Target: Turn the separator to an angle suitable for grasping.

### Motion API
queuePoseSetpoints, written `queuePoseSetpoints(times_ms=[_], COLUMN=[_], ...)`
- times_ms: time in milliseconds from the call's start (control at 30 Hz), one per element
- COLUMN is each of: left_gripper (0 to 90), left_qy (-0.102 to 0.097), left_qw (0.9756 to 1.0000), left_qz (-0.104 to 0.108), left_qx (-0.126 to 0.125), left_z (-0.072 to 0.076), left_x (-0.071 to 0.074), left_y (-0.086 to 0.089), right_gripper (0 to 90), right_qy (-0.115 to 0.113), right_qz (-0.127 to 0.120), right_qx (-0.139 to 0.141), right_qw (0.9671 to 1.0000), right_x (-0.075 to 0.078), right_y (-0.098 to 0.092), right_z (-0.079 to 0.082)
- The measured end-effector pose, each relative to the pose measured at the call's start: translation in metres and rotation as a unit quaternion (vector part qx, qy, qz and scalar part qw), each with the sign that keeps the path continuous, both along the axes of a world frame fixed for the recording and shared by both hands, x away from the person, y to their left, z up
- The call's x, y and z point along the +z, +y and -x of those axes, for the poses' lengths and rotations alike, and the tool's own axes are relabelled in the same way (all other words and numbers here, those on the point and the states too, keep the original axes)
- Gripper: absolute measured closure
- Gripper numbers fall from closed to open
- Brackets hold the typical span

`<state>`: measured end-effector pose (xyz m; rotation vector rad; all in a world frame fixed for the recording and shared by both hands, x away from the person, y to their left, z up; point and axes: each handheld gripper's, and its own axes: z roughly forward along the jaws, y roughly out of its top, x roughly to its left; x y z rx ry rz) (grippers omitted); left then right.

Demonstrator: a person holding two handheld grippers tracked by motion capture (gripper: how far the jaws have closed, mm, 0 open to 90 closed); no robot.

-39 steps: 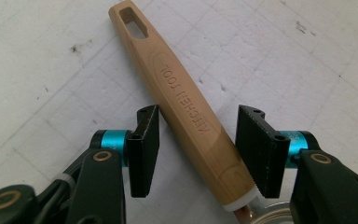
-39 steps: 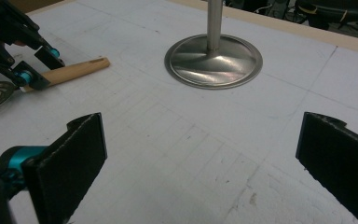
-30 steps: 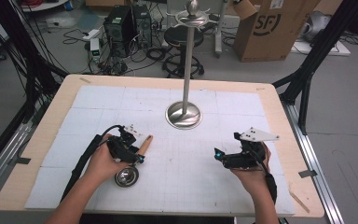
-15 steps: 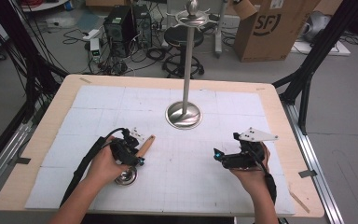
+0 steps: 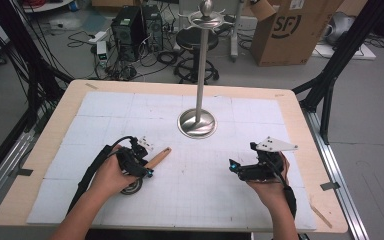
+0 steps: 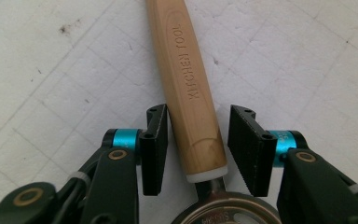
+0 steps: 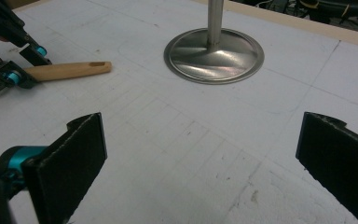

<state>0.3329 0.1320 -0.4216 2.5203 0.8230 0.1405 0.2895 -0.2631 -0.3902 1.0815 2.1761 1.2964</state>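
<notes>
A kitchen tool lies on the white mat at the left; its wooden handle (image 6: 186,84) is stamped KITCHEN TOOL and joins a round metal head (image 6: 228,212). My left gripper (image 6: 198,116) straddles the handle just above the head. Its jaws have just been closing: one pad touches the wood, while a small gap shows at the other. In the high view the handle (image 5: 159,156) points toward the stand from under my left gripper (image 5: 147,165). My right gripper (image 7: 200,140) stands wide open over bare mat at the right (image 5: 232,165), with nothing between its fingers.
A tall metal stand with a round base (image 5: 197,123) rises at the table's middle back, with hooks at its top. In the right gripper view the base (image 7: 213,55) lies ahead, and the left gripper (image 7: 14,70) and the handle (image 7: 70,70) lie far left.
The left gripper's jaws have drawn a little closer around the wooden handle. Both hands have kept their places and the tool has not moved.
</notes>
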Motion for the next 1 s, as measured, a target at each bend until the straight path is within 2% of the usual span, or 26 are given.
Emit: queuePoseSetpoints(times_ms=[100,133,300,333,533,700,800,900,1000], left_gripper=[58.1,58.2,58.6,59.5,64.6,68.5,68.9,68.9,68.9], left_qy=[-0.004,-0.005,-0.012,-0.007,0.008,0.013,0.021,0.021,0.023], left_qw=[0.9999,0.9997,0.9993,0.9992,0.999,0.9992,0.9995,0.9996,0.9997], left_qz=[-0.012,-0.022,-0.036,-0.039,-0.043,-0.037,-0.023,-0.018,-0.003], left_qx=[0.001,-0.003,-0.006,0.002,0.011,0.011,0.006,-0.002,-0.01], left_z=[0.002,0.002,0.004,0.003,0.001,0.001,-0.001,-0.002,-0.003], left_x=[0.001,0.001,0.001,0.002,0.003,0.004,0.003,0.003,0.004], left_y=[-0.003,-0.004,-0.007,-0.008,-0.01,-0.009,-0.004,-0.002,0.003], right_gripper=[0.1,0.1,0.1,0.1,0.1,0.1,0.1,0.1,0.1], right_qy=[0.001,0.001,0.001,0.002,0.001,0.001,0.004,0.004,0.004], right_qz=[0.001,0.001,0.003,0.002,0.001,-0.001,0.001,0.002,0.001], right_qx=[0.0,0.0,0.0,0.0,0.0,-0.002,-0.002,-0.001,-0.003], right_qw=[1.0,1.0,1.0,1.0,1.0,1.0,1.0,1.0,1.0], right_x=[0.0,0.0,-0.001,-0.001,0.0,0.0,-0.001,-0.001,-0.002], right_y=[0.0,0.0,0.0,0.0,-0.001,-0.002,-0.002,-0.002,-0.003], right_z=[0.0,0.0,0.0,0.0,0.002,0.002,0.002,0.001,0.001])
